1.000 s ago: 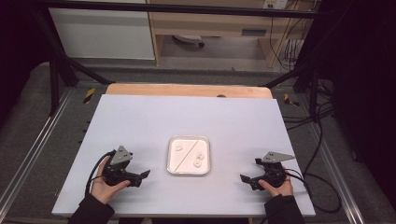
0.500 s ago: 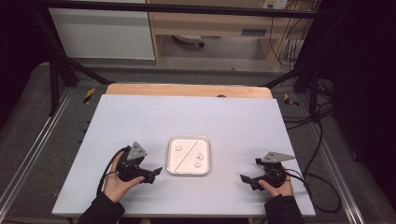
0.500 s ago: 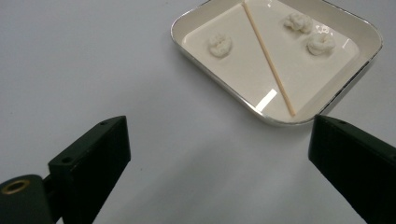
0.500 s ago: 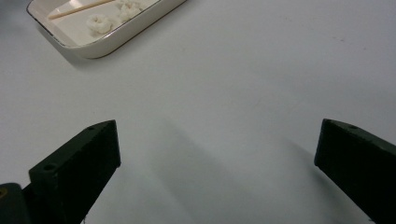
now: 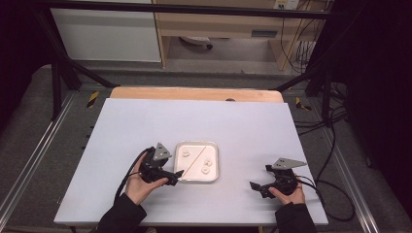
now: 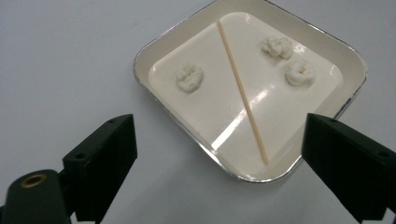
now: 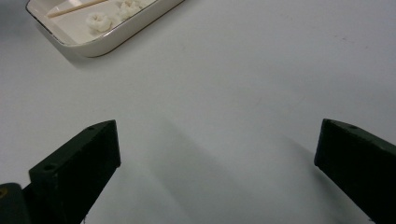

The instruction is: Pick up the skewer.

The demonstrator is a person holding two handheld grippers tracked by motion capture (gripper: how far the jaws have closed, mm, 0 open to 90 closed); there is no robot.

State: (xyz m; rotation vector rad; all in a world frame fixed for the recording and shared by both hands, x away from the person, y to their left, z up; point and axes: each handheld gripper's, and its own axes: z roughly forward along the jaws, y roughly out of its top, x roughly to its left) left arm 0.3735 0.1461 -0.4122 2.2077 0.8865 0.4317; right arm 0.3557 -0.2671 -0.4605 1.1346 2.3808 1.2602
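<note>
White bench (image 5: 145, 126) seen from above, with a shallow cream tray (image 5: 216, 155) near its front middle; a thin wooden stick (image 5: 196, 158) lies slantwise across the tray floor, one small white lump (image 5: 186, 154) on one side of it and two white lumps (image 5: 206, 165) close together on the other; no brand, label or writing can be read on the tray, the stick or either tool; left gripper (image 5: 178, 173), held in the person's left hand (image 5: 141, 180), sits just beside the tray's left front corner, its tips at the rim; in the left gripper view the jaws stand wide apart with the near corner of the tray (image 6: 140, 60) and the lower end of the stick (image 6: 243, 93) between them, touching neither; these jaws have just been closing a little, yet nothing is pressed by them; the single lump (image 6: 189, 77) lies left of the stick there, the pair (image 6: 289, 58) beyond it; right gripper (image 5: 253, 185), in the right hand (image 5: 291, 194), rests on the bench well apart from the tray, to its right front; in the right gripper view its jaws are spread wide over bare bench (image 7: 224, 93), holding nothing, with the tray (image 7: 116, 39) off at the upper left
</note>
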